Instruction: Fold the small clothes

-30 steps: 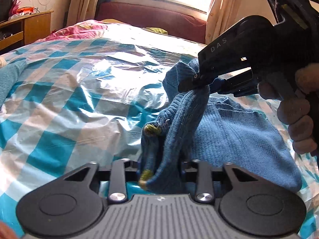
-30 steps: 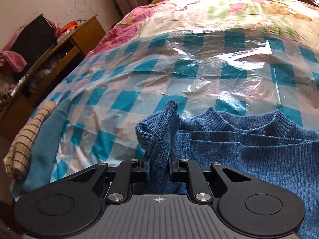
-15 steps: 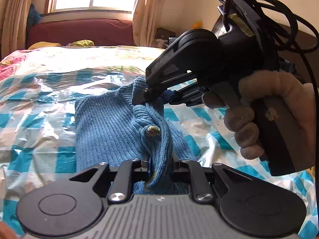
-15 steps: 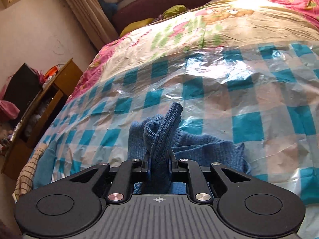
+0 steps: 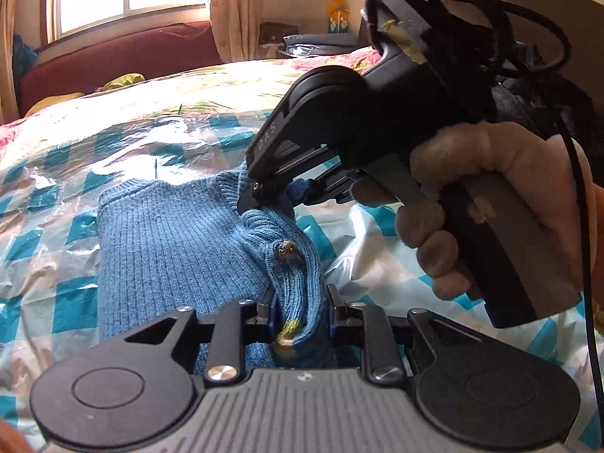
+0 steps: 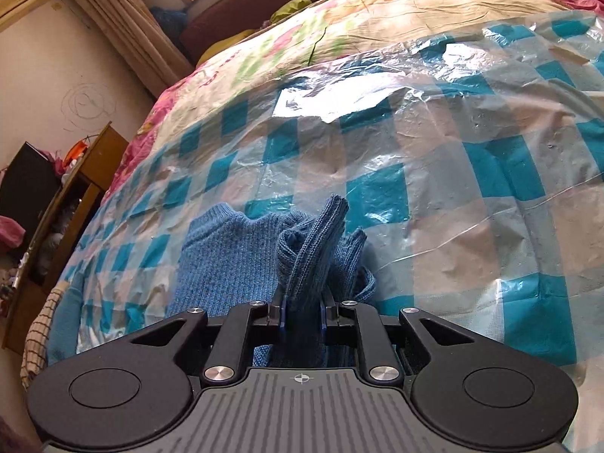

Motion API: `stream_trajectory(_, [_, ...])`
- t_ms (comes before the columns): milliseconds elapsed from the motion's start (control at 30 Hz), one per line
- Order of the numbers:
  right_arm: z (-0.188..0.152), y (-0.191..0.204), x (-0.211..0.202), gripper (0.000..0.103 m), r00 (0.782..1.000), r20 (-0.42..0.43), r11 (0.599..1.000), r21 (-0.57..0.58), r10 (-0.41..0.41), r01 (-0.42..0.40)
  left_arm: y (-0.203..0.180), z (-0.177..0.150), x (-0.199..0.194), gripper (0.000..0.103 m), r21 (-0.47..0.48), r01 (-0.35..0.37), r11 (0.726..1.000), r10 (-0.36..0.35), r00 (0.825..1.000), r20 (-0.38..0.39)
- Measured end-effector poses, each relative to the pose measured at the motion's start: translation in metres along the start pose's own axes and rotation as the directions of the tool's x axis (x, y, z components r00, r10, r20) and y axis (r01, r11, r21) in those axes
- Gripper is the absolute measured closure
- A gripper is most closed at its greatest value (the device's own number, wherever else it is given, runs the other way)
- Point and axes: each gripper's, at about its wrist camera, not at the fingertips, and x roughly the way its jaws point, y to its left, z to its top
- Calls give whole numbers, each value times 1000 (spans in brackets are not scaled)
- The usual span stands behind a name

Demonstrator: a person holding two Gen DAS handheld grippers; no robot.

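Note:
A blue knit sweater (image 5: 170,241) lies folded over itself on the checked plastic sheet (image 5: 45,196). In the left wrist view my left gripper (image 5: 300,309) has a rolled edge of the sweater between its fingers. The jaws are opening and the knit sits loosely between the pads. A gloved hand (image 5: 490,196) holds my right gripper (image 5: 256,196), whose tips pinch the sweater's far edge. In the right wrist view the right gripper (image 6: 302,309) is shut on a raised ribbed fold of the sweater (image 6: 226,256).
The plastic sheet (image 6: 453,173) covers a bed with a floral quilt (image 6: 377,11) behind it. A wooden cabinet (image 6: 75,196) stands at the left. A teal cloth and a checked cloth (image 6: 37,332) lie at the bed's left edge. A dark red sofa (image 5: 113,60) sits under the window.
Both grippers have carried the sweater's edge sideways over its body, so it now lies doubled and narrower. The left jaws have widened around the knit. The right grip is unchanged.

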Motion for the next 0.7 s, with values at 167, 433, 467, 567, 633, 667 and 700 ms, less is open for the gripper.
stream_trajectory(167, [-4, -10, -8, 80, 1000, 16, 999, 41, 12, -13, -3, -12, -22, 60, 63, 74, 995, -74, 997, 1])
stream_trajectory(433, [-21, -6, -27, 67, 999, 12, 998, 31, 48, -49, 41, -27, -63, 58, -17, 90, 996, -90, 996, -11])
stream_trajectory(467, [-23, -3, -27, 67, 999, 2, 999, 21, 49, -49, 50, -28, -66, 58, -34, 69, 997, -69, 998, -6])
stream_trajectory(567, [-29, 4, -26, 65, 999, -13, 999, -5, 39, -40, 73, -29, -61, 58, -68, -10, 998, 9, 1000, -15])
stream_trajectory(633, [-31, 10, -22, 66, 1000, -19, 1000, -20, 9, -9, 84, -29, -59, 58, -95, -29, 995, 28, 1000, -14])
stream_trajectory(667, [-30, 13, -21, 66, 1000, -22, 1000, -29, 1, -1, 86, -29, -58, 58, -94, -43, 995, 43, 999, -9])
stream_trajectory(700, [-30, 15, -20, 73, 1000, -20, 999, -38, -11, 10, 87, -28, -56, 58, -89, -57, 994, 57, 998, -4])
